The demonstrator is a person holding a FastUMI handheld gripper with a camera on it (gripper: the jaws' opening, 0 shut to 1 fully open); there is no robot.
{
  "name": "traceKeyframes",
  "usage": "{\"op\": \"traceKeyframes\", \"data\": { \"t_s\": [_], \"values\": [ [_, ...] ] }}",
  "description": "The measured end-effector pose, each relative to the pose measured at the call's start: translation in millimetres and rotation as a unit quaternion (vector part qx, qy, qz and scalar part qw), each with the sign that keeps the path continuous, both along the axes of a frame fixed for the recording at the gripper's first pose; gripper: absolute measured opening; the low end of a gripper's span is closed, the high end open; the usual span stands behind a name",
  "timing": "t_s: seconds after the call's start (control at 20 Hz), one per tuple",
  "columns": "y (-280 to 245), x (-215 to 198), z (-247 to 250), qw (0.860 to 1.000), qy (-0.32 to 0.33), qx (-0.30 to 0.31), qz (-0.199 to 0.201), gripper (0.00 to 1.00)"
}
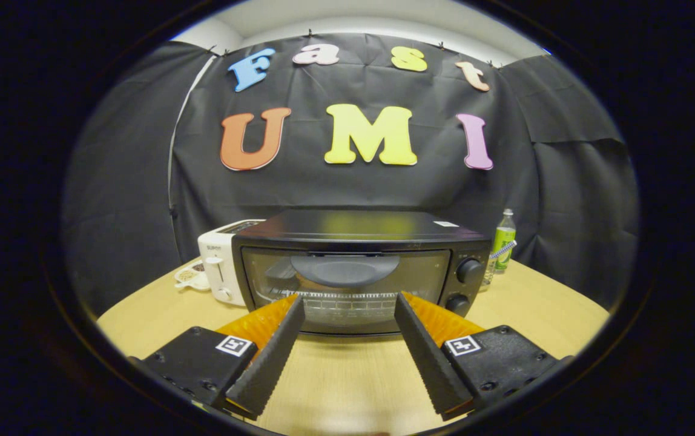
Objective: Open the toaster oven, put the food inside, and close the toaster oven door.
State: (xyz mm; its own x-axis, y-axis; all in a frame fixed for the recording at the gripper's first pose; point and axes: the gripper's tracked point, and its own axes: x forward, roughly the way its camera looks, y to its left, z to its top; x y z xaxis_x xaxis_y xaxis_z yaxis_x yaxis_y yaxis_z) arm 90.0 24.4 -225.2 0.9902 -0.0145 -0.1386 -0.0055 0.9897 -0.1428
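Gripper (349, 303): 2 long fingers (269, 363) with finely ribbed inner faces are tapering forward. Behind each finger, a black block (199, 363) is carrying a small square black-and-white marker (235, 346) and several dark screws. Orange ridged panels (260, 321) are showing between blocks and fingers.

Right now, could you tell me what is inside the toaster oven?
Through the shut glass door of the toaster oven a wire rack shows; the handle hides the rest. The gripper is open.
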Motion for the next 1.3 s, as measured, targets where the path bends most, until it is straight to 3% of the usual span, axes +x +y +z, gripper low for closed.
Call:
{"op": "traceKeyframes", "data": {
  "t_s": [0.3,0.8,1.3],
  "values": [
    [-0.8,-49.9,49.5,1.000,-0.024,0.004,0.011,1.00],
    [-16.7,-188.8,208.9,0.989,-0.146,0.009,0.007,1.00],
    [-7.3,-257.8,247.3,0.982,-0.177,0.009,0.064,1.00]
  ]
}}
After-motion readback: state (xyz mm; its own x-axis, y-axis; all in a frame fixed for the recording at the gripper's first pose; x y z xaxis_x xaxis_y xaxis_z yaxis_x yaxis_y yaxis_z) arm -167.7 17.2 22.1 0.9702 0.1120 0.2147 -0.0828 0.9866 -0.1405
